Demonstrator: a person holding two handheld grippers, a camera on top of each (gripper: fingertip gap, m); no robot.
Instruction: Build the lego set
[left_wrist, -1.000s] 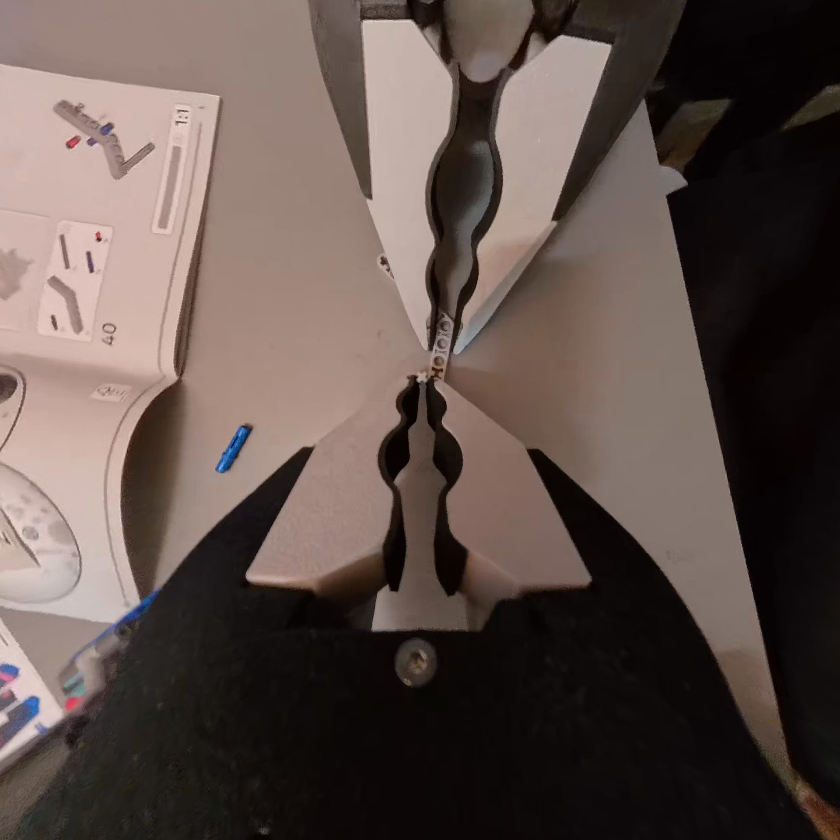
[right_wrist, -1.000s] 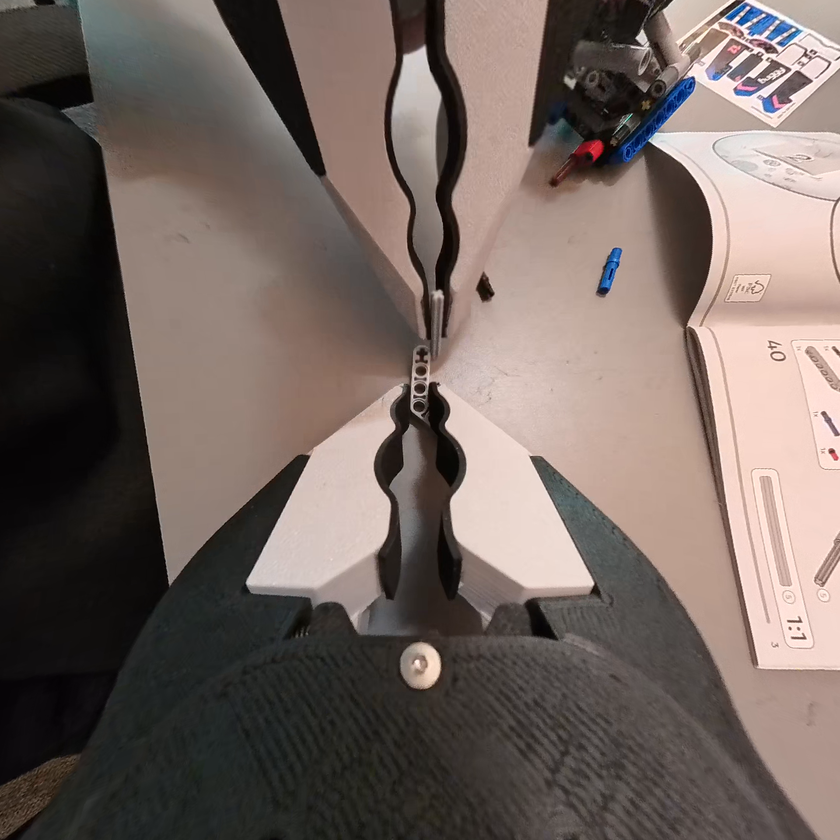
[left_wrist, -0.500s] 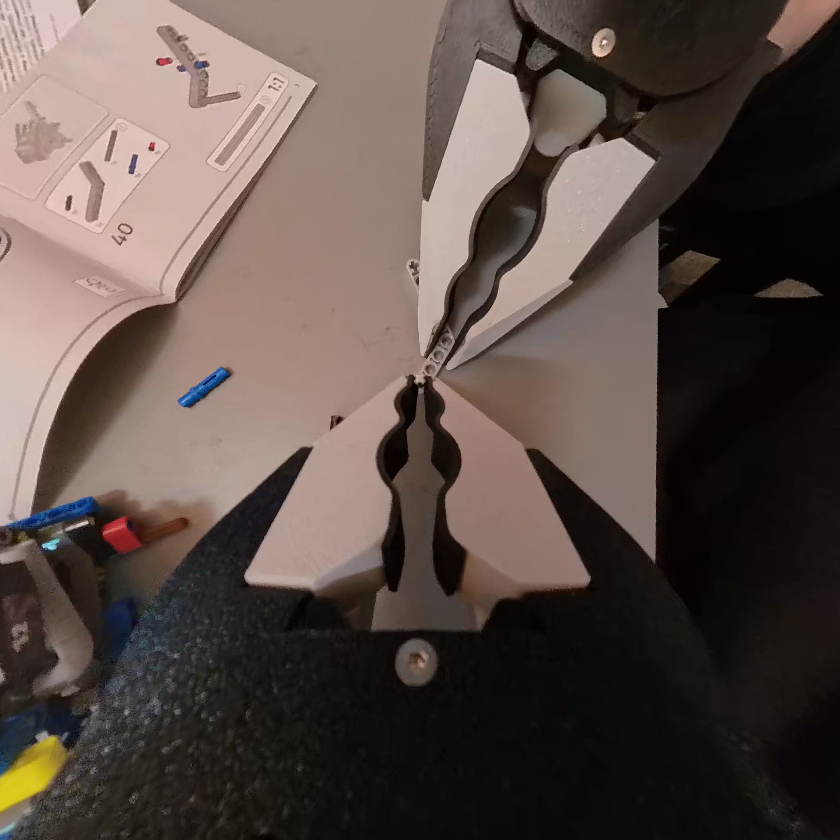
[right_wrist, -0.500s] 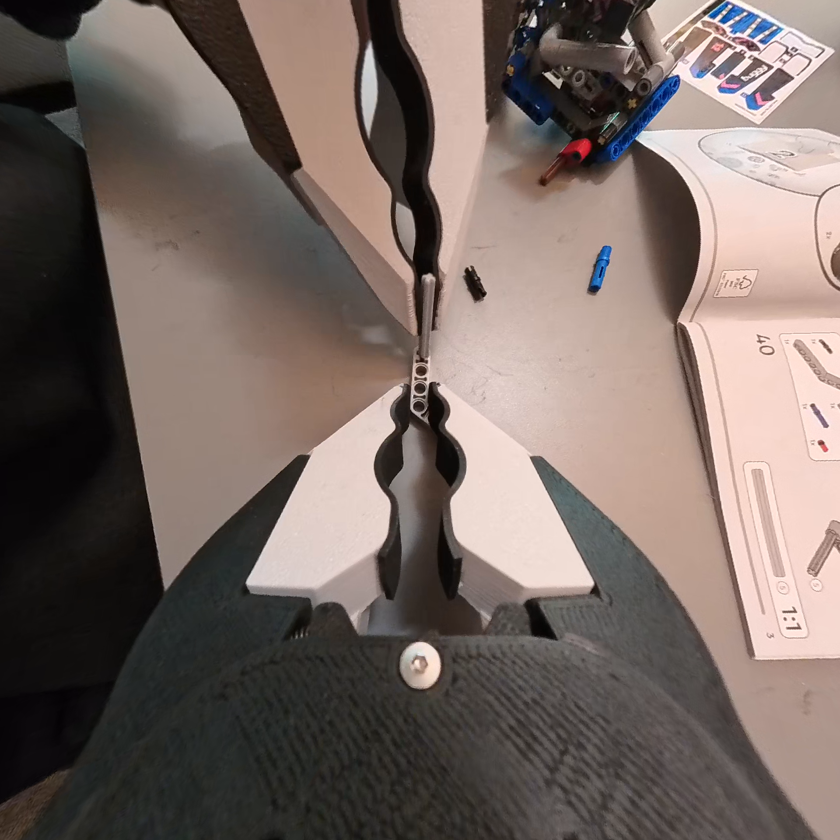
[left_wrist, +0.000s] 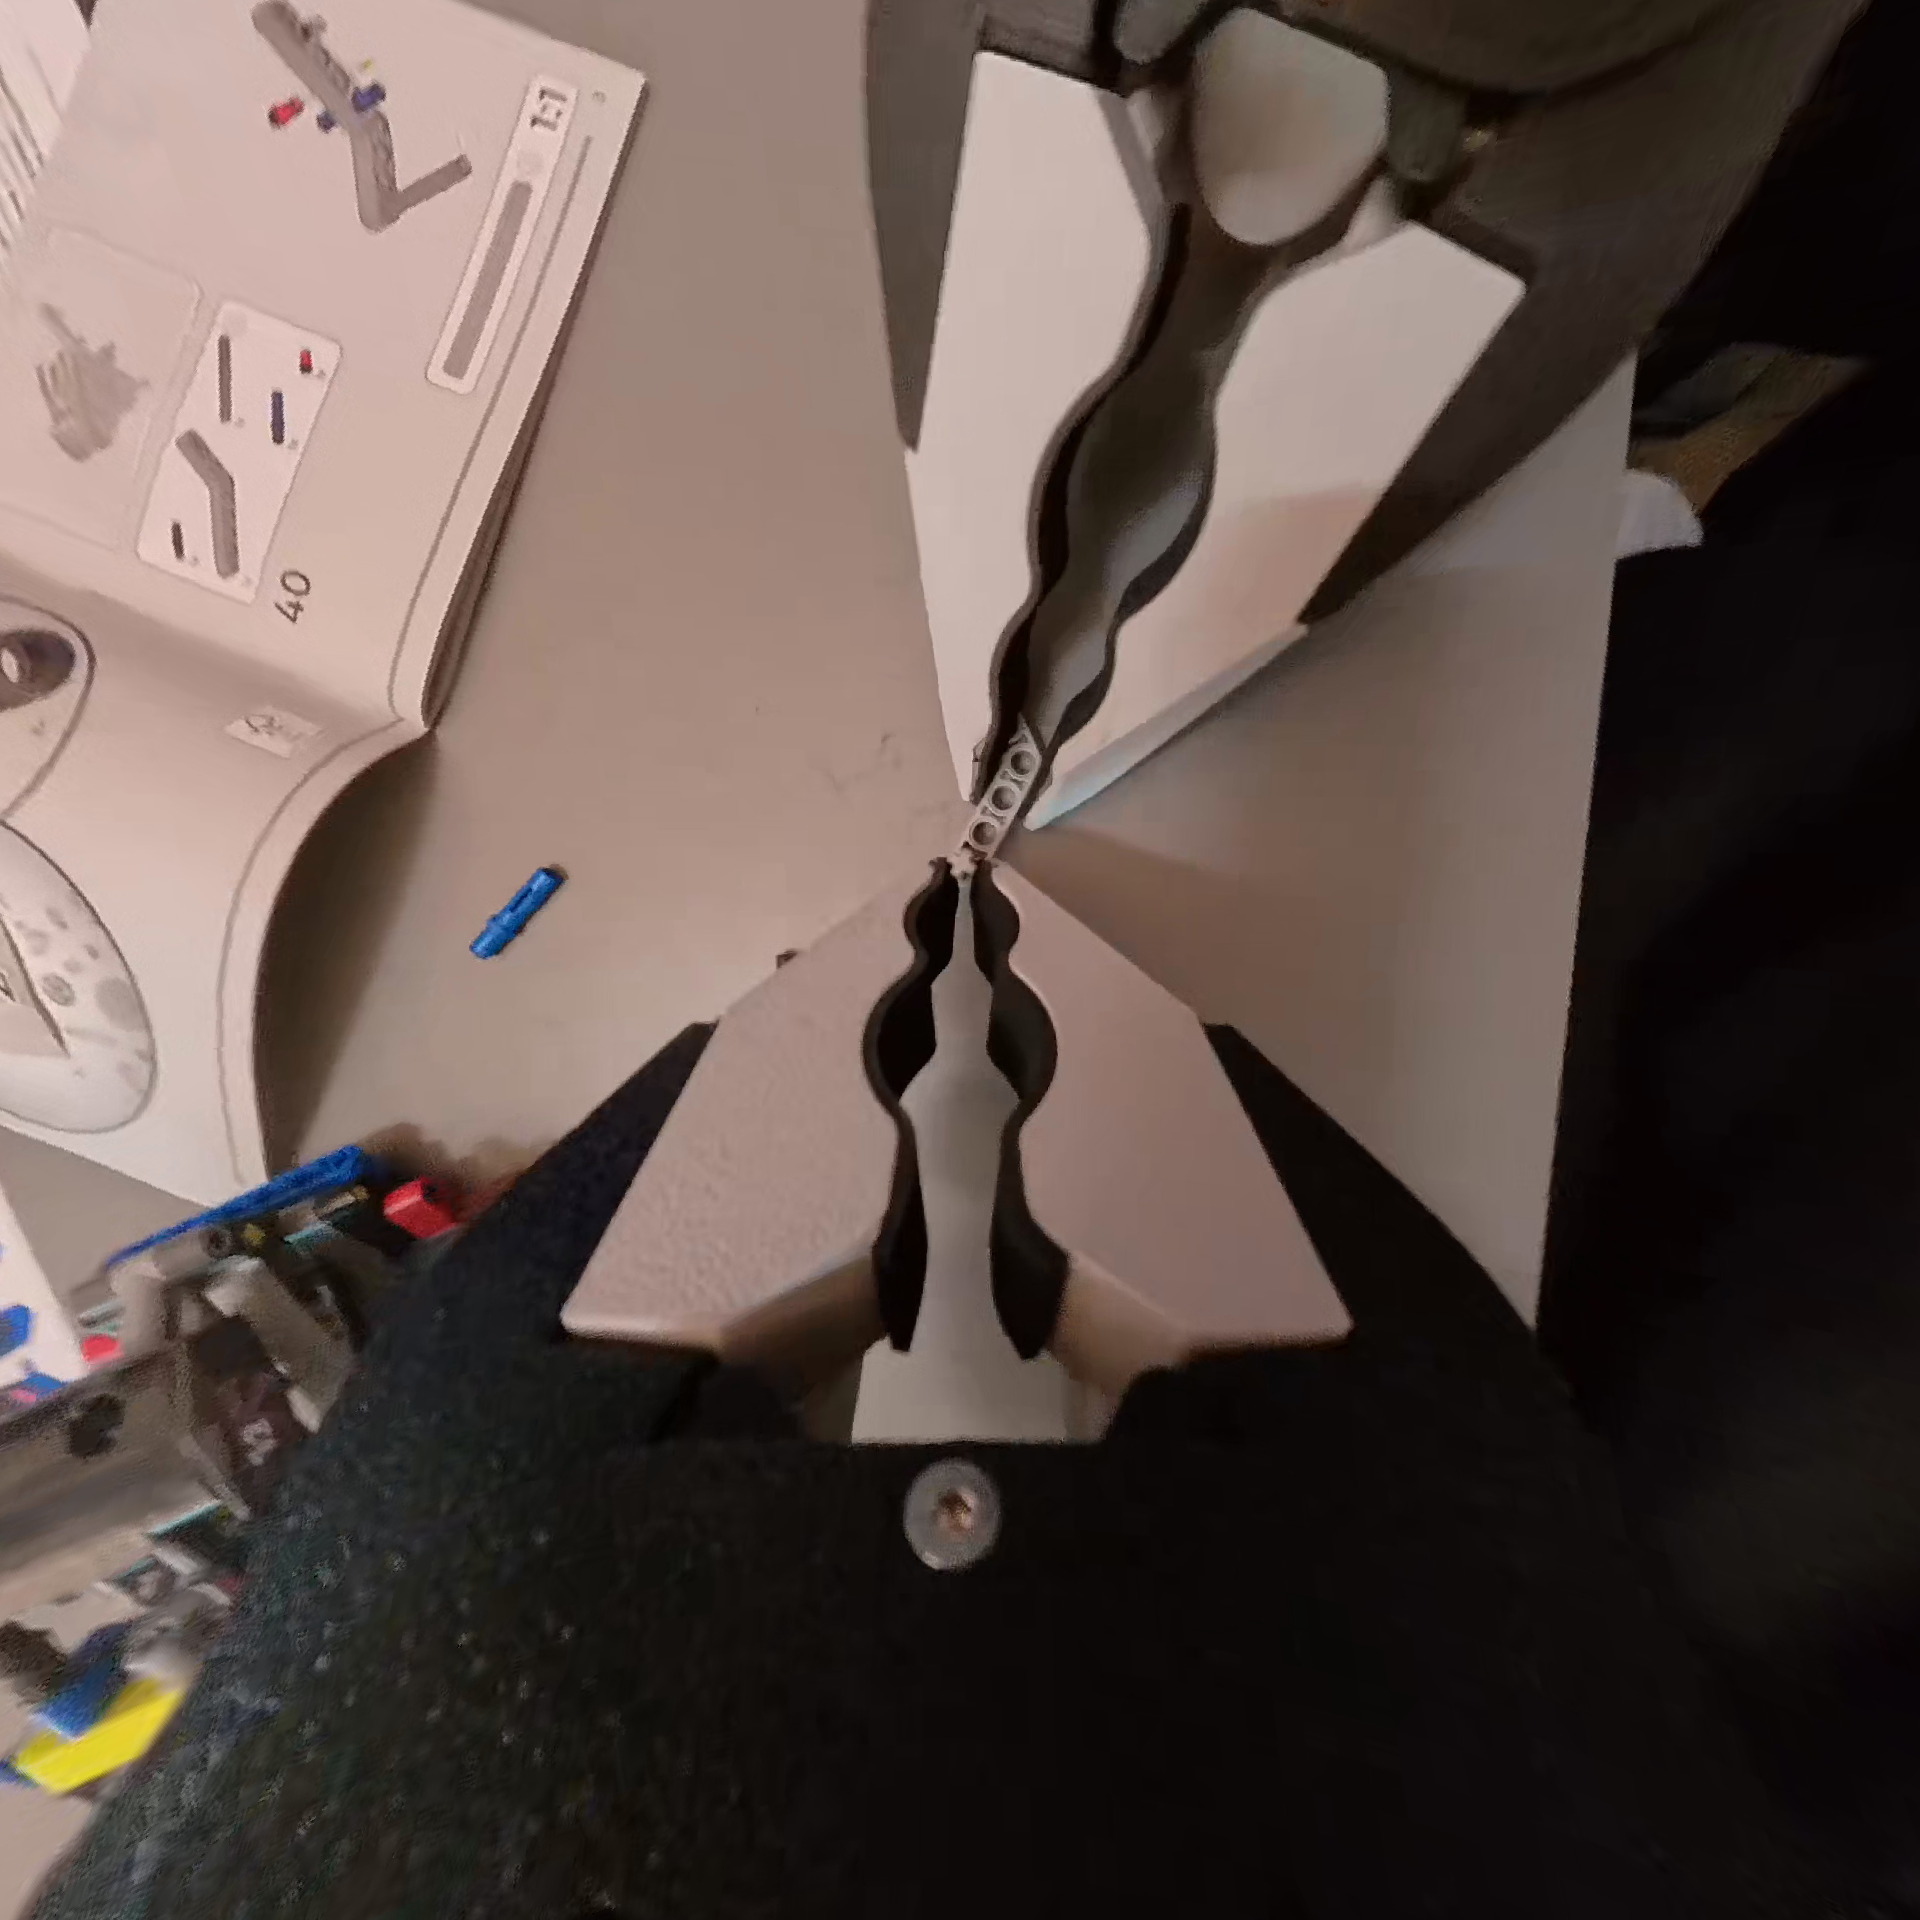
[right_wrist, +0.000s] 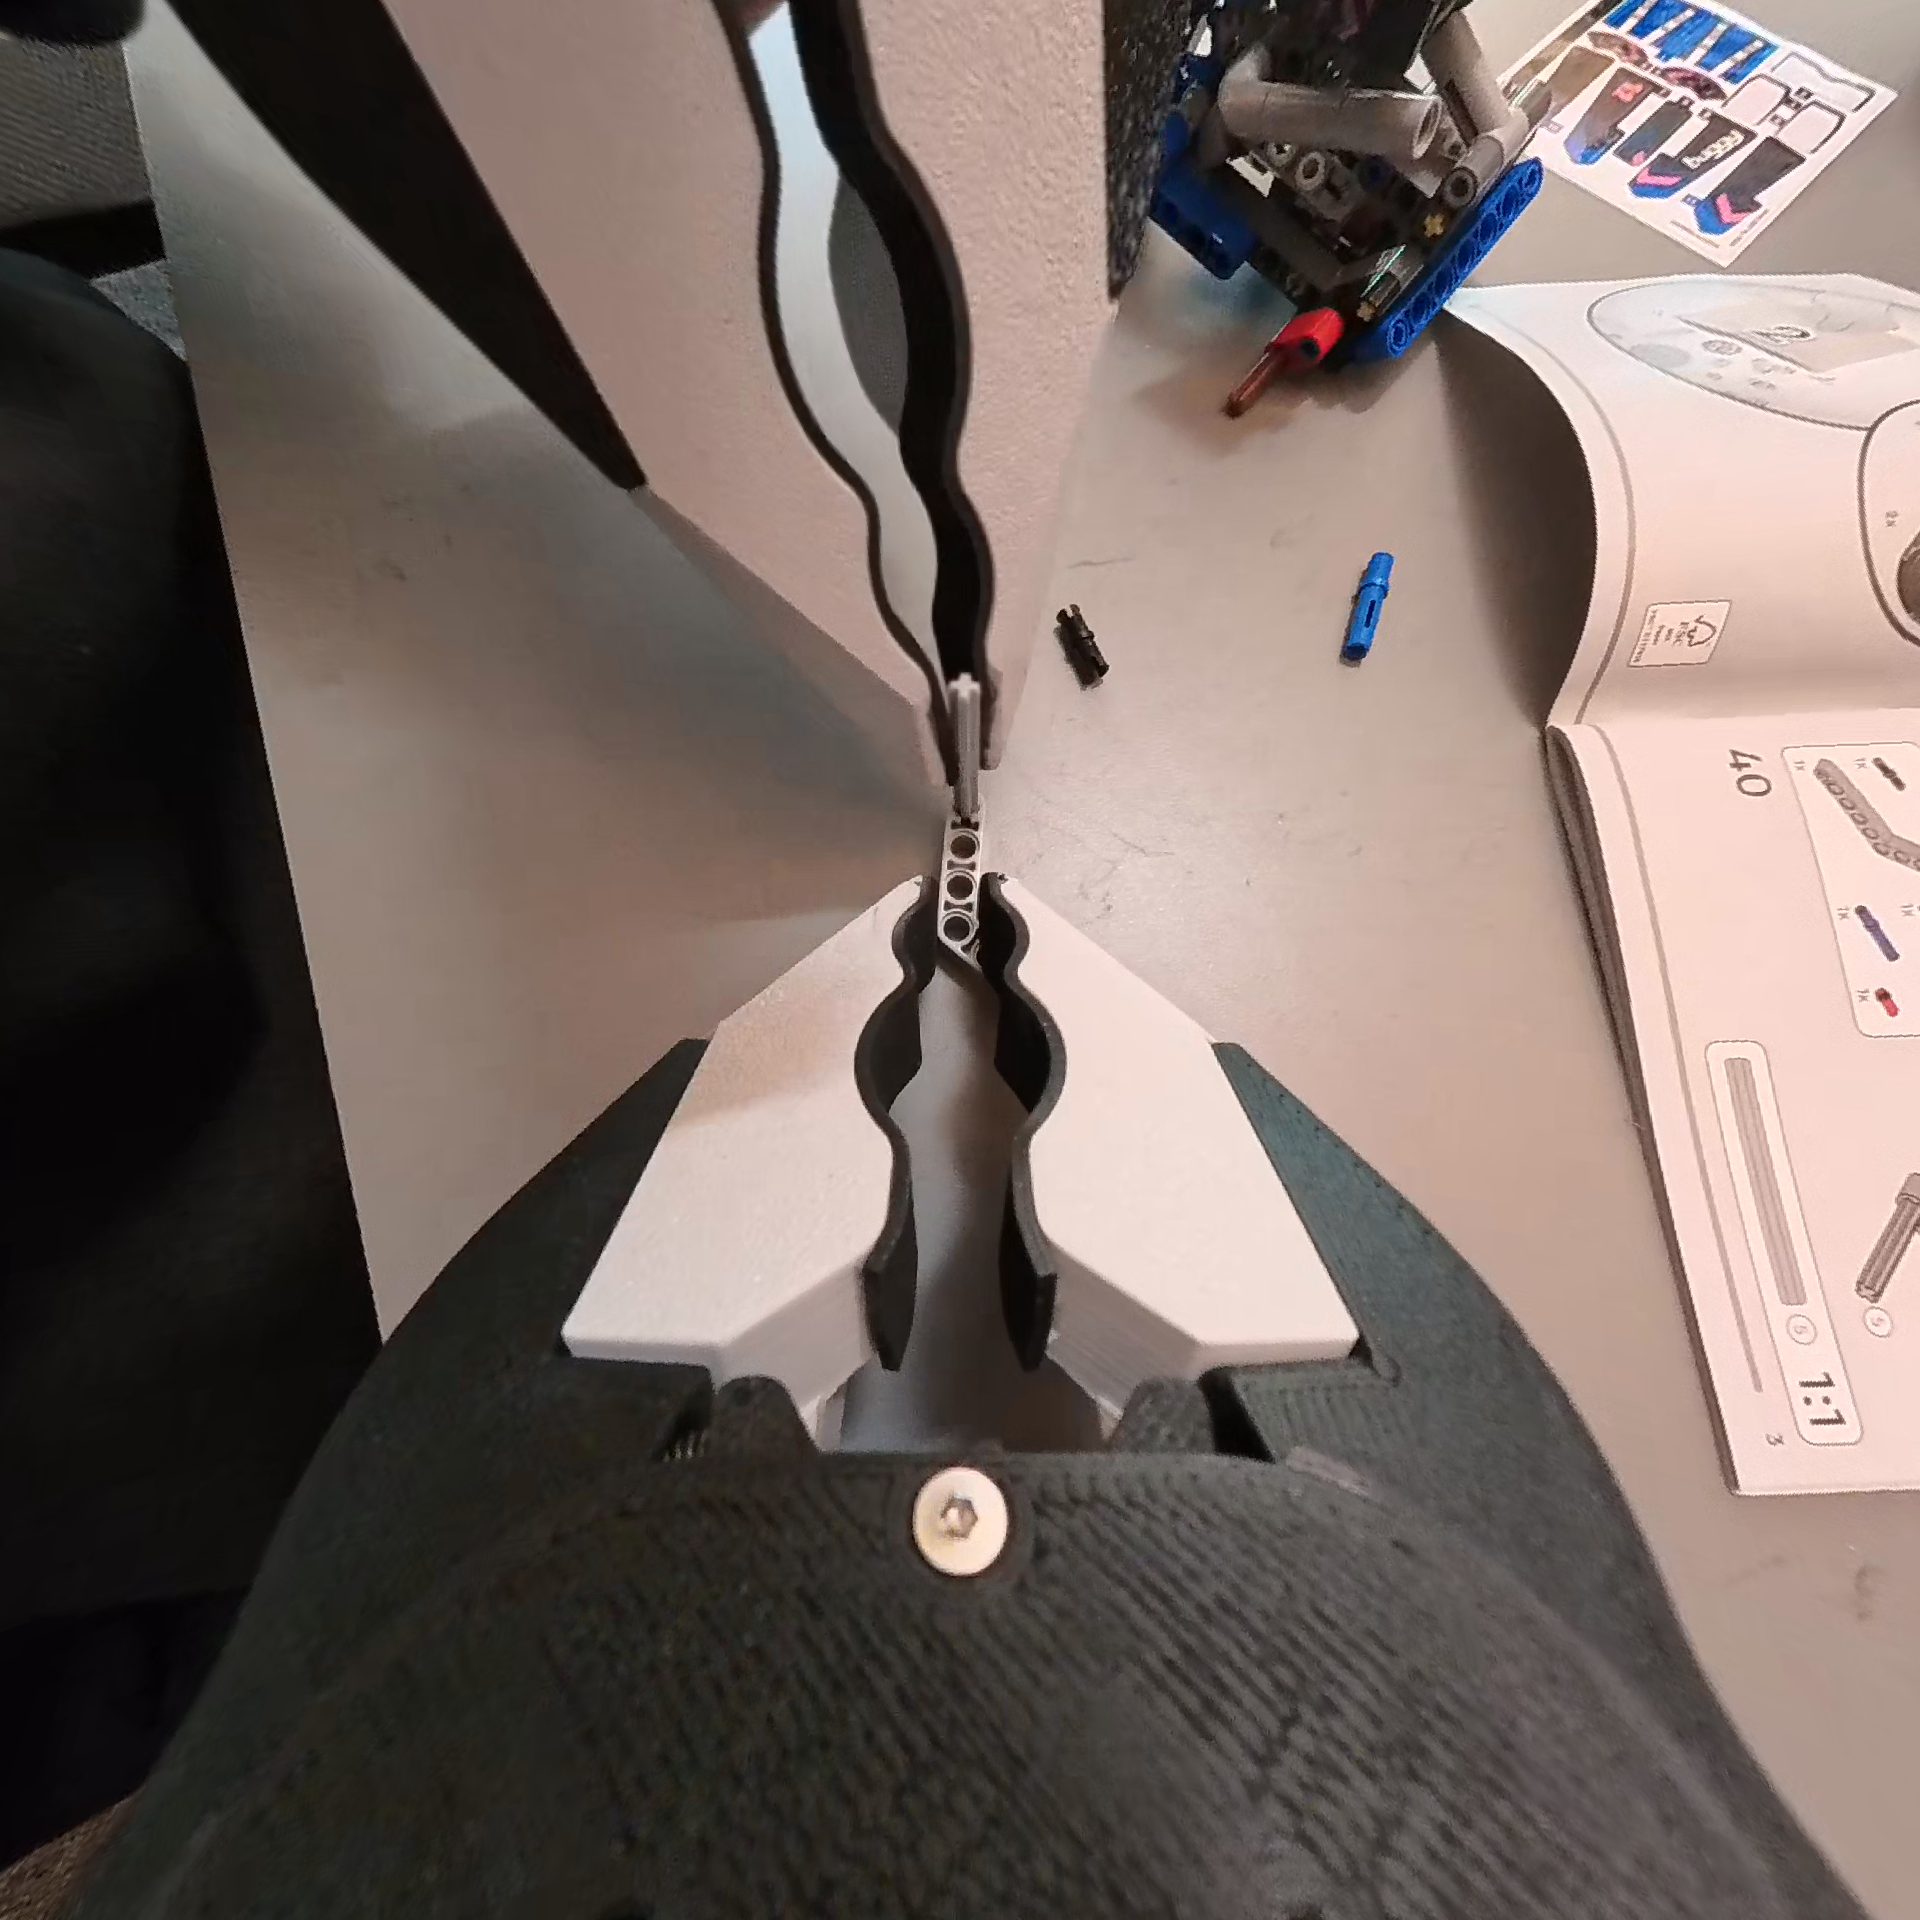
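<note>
Over the tabletop (left_wrist: 727, 582), in the left wrist view, the left gripper (left_wrist: 966, 883) has its jaws pressed together on a thin grey axle (left_wrist: 958, 864). Only the cross-shaped tip sticks out. Right in front of it, the right gripper (left_wrist: 1023, 748) comes in from the far side with its jaws clamped on a small grey beam (left_wrist: 1003, 795) with round holes. The two pieces meet tip to tip, so it looks like the axle is being pushed into the end hole of the beam. A blue pin (left_wrist: 516, 912) lies loose nearby, beside the open instruction booklet (left_wrist: 312, 343). The half-built model (left_wrist: 208, 1309) sits blurred at the lower left.

From the right wrist view, the beam (right_wrist: 961, 883) is held flat so its holes face up and can be seen. The axle (right_wrist: 966, 753) points straight down at its end, held tight by the left gripper (right_wrist: 966, 727). Both are held up off the tabletop (right_wrist: 1247, 831), likely so they can line up freely. A black pin (right_wrist: 1081, 646) and the blue pin (right_wrist: 1367, 621) wait close by. The model (right_wrist: 1351, 197) and a sticker sheet (right_wrist: 1704, 135) are farther off, well apart from the grippers.
</note>
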